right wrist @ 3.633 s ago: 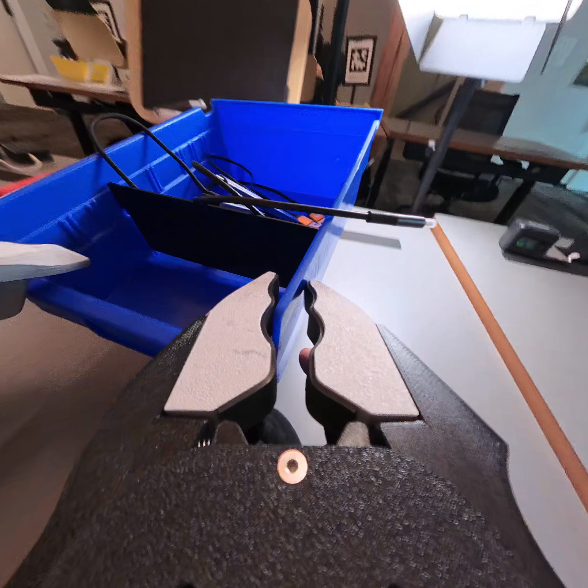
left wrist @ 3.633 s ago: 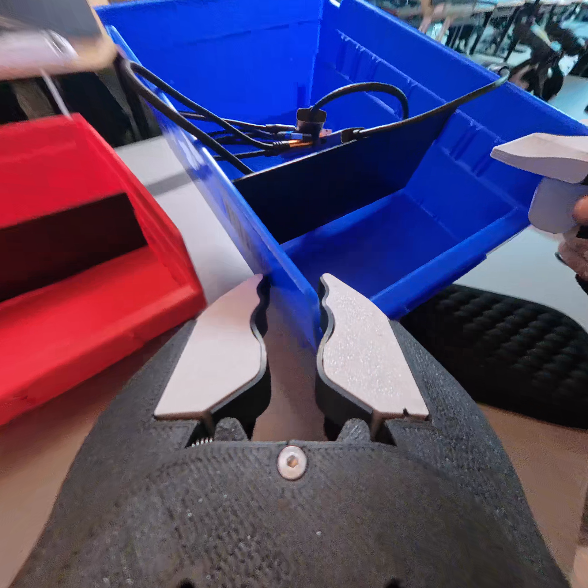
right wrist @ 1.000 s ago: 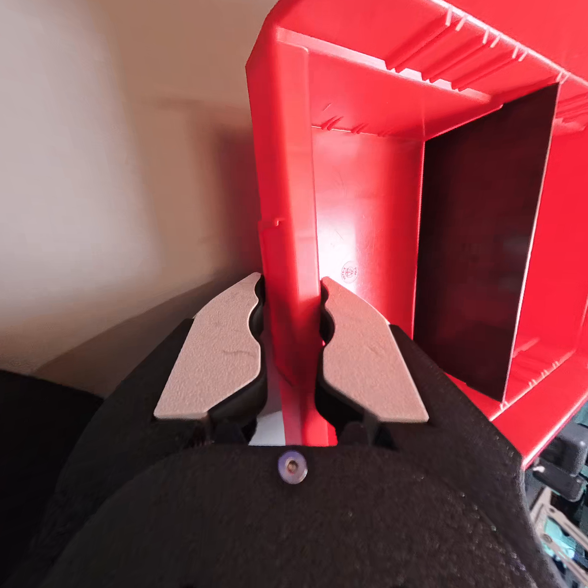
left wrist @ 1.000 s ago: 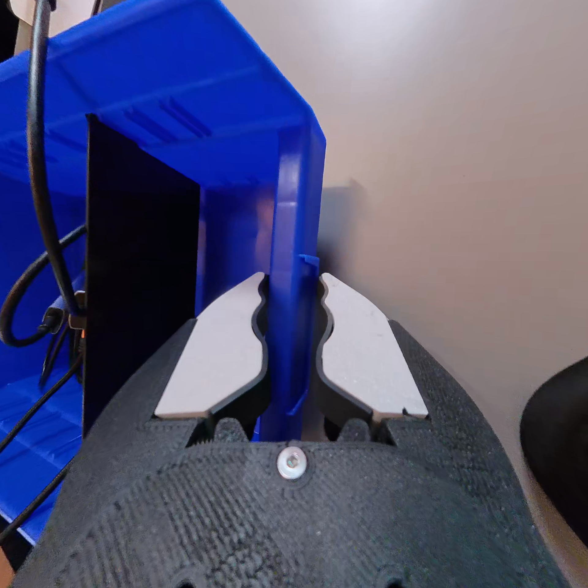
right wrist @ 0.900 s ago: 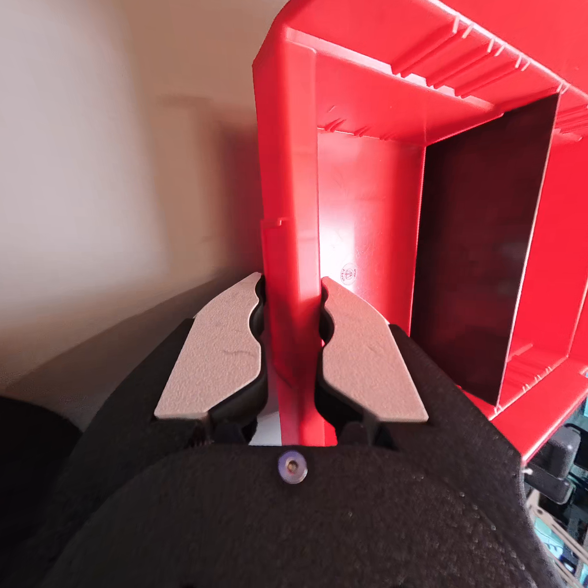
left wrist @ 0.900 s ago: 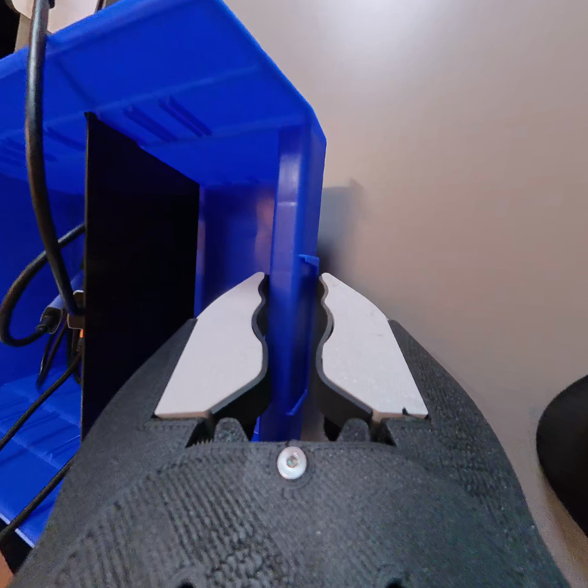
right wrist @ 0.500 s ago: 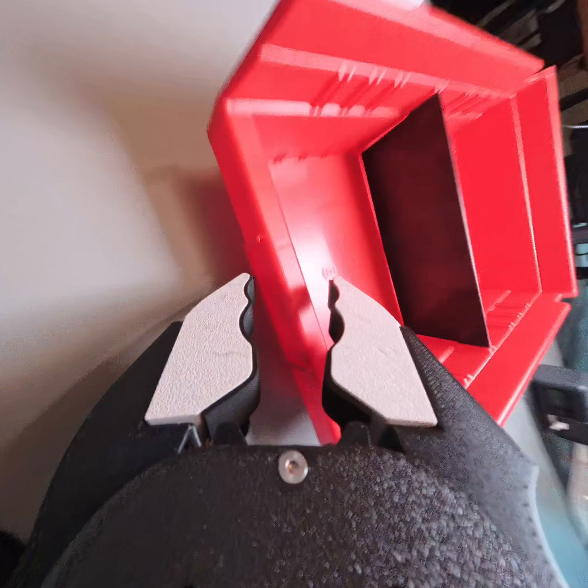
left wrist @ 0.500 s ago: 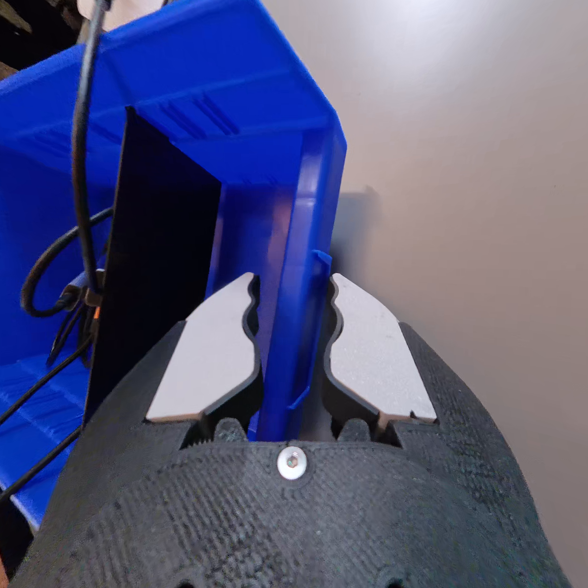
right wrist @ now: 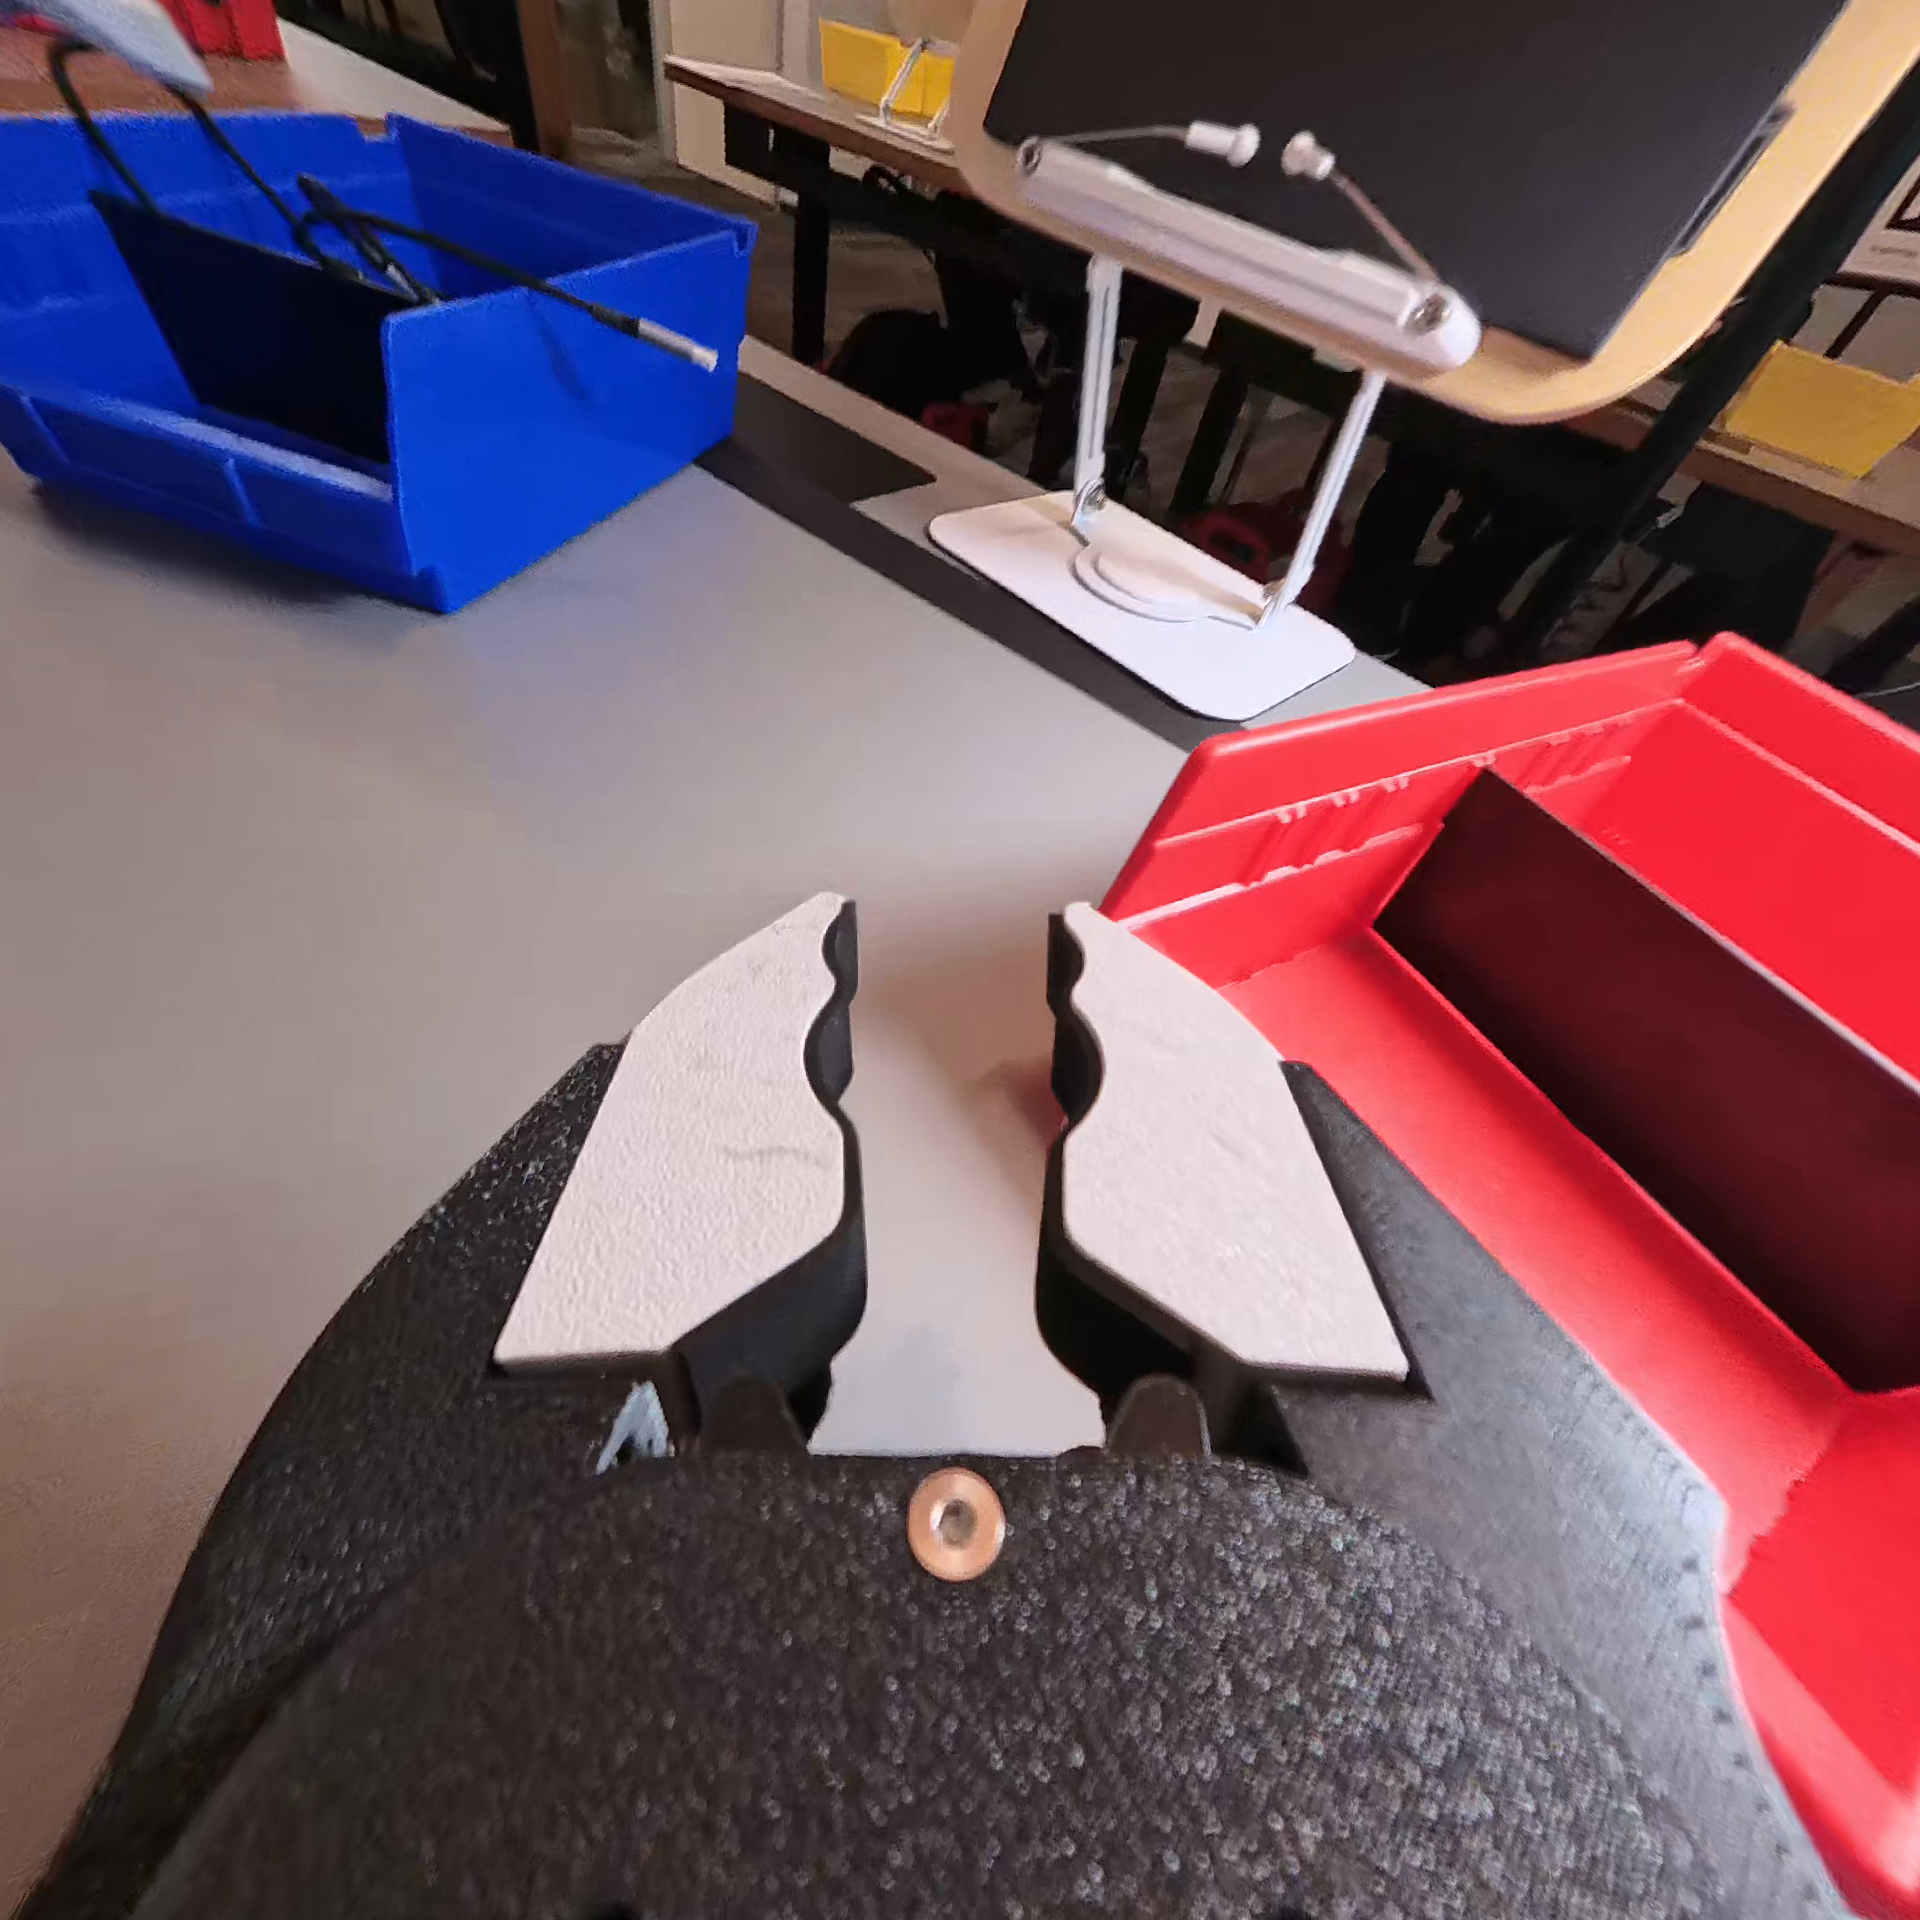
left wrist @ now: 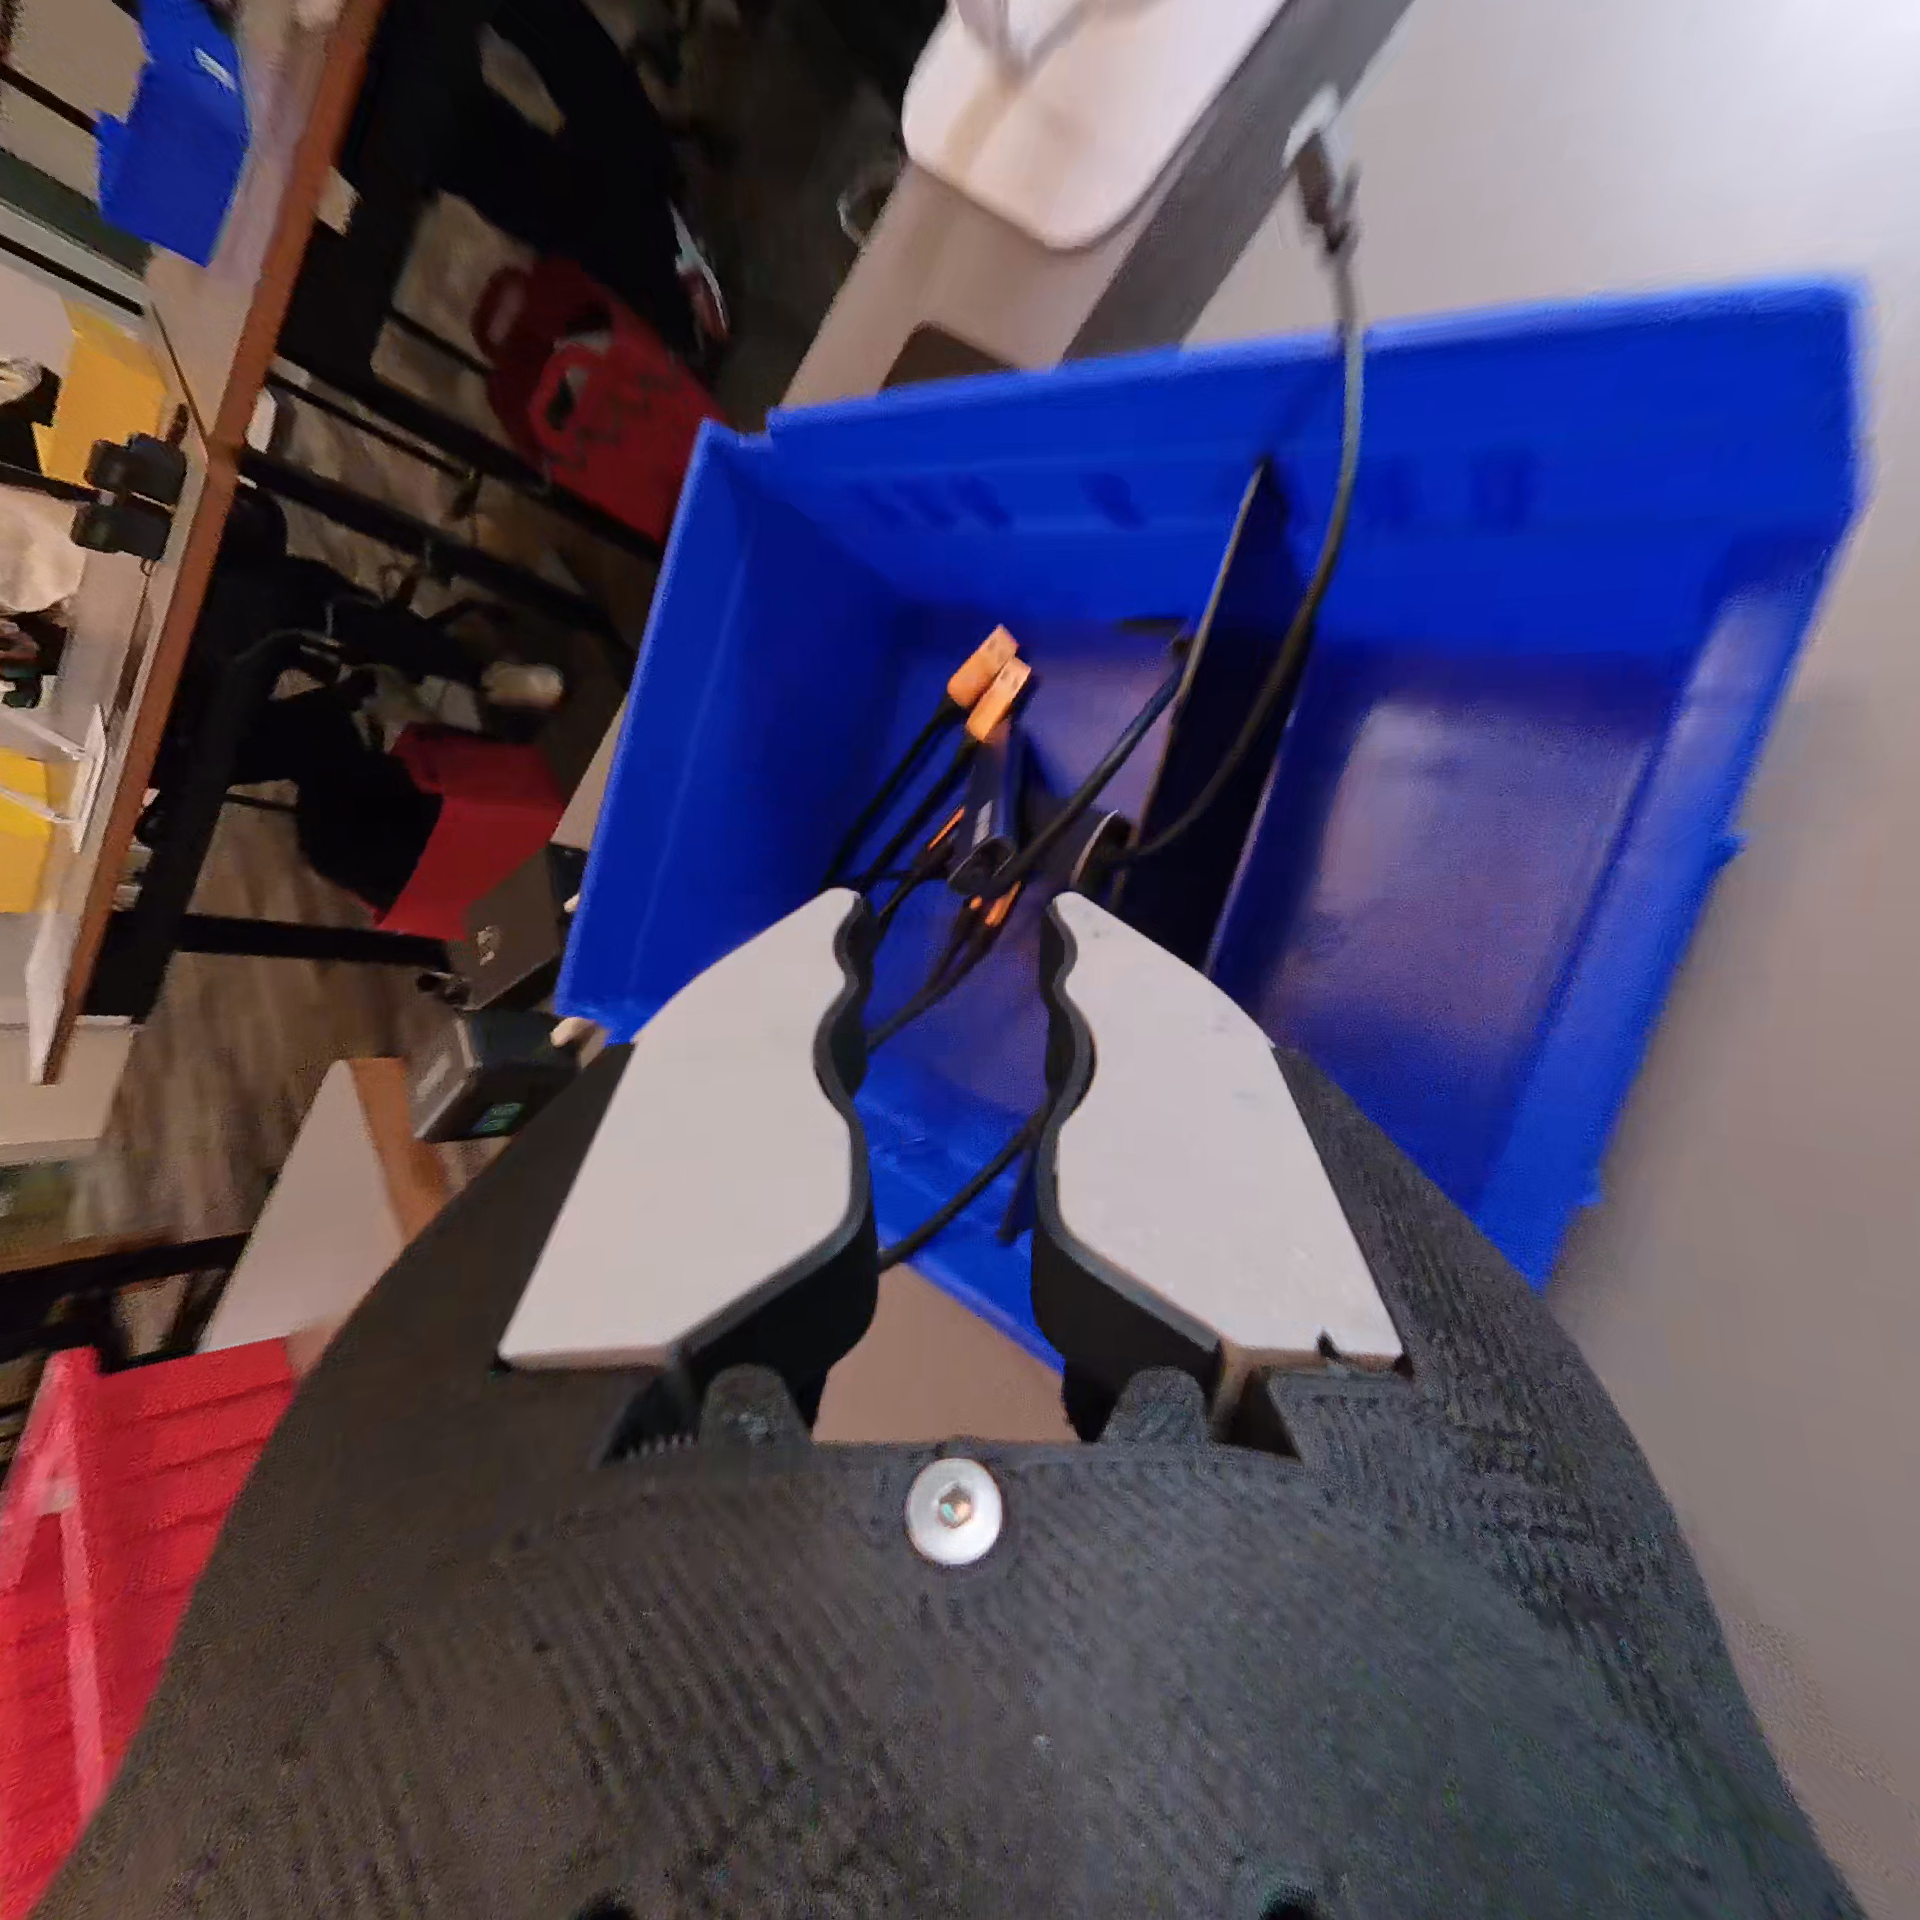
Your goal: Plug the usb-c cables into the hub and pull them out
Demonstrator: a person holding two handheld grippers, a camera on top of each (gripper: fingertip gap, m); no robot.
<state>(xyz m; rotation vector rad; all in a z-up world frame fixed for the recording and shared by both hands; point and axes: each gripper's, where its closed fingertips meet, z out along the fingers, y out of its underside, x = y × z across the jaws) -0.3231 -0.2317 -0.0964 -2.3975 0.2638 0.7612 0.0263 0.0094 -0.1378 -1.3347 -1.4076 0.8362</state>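
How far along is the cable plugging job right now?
Done: the blue bin and red bin sit apart on the table. In hand: nothing; the left gripper and right gripper are open. Left: all plugging; the cables lie in the blue bin.

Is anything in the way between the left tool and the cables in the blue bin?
Nothing visible blocks it. The left tool is open and points into the blue bin from above. The cables with orange plugs lie in the open compartment, left of the black divider.
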